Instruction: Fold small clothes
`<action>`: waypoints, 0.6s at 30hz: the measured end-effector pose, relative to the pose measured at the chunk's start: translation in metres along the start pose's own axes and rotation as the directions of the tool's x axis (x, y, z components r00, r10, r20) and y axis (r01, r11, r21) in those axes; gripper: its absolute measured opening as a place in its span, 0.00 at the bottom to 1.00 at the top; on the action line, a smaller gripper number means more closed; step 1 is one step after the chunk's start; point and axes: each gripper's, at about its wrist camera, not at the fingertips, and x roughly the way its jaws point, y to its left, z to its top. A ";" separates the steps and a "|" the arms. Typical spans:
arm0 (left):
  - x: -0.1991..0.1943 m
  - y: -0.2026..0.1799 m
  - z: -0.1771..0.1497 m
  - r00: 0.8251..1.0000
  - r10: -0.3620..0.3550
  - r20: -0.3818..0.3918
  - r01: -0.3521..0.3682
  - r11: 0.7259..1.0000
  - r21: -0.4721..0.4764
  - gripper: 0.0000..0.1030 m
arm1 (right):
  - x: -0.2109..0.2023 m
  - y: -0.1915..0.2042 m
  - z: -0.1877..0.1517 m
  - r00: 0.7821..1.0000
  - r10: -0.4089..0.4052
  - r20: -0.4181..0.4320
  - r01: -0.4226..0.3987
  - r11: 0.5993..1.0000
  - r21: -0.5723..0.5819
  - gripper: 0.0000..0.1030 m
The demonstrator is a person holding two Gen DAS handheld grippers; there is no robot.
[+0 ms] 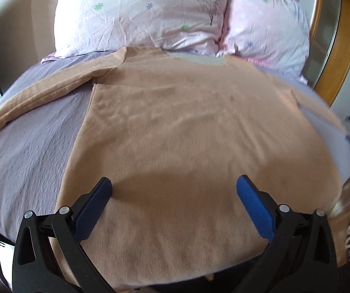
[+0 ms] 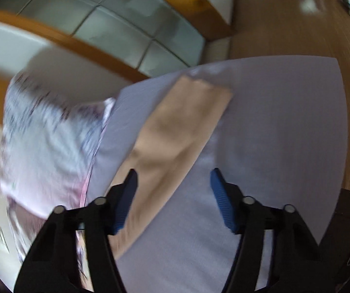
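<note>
A tan long-sleeved top (image 1: 175,127) lies spread flat on the lilac bed sheet (image 1: 33,141), its collar toward the pillows and its left sleeve (image 1: 35,97) stretched out to the left. My left gripper (image 1: 174,190) is open above the lower body of the top, holding nothing. In the right wrist view the other tan sleeve (image 2: 182,127) lies stretched across the sheet (image 2: 272,134). My right gripper (image 2: 173,180) is open just above that sleeve, near its shoulder end. This view is blurred.
Two pink floral pillows (image 1: 140,12) lie at the head of the bed; one also shows in the right wrist view (image 2: 48,146). A wooden frame with glass panes (image 2: 131,34) stands beside the bed. Wooden floor (image 2: 296,24) lies past the mattress edge.
</note>
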 end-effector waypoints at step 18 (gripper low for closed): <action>-0.024 0.086 0.025 0.977 -0.007 0.215 0.062 0.966 -0.250 0.99 | -0.013 0.232 -0.150 0.926 0.331 -0.181 -0.369 0.693 -0.619 0.04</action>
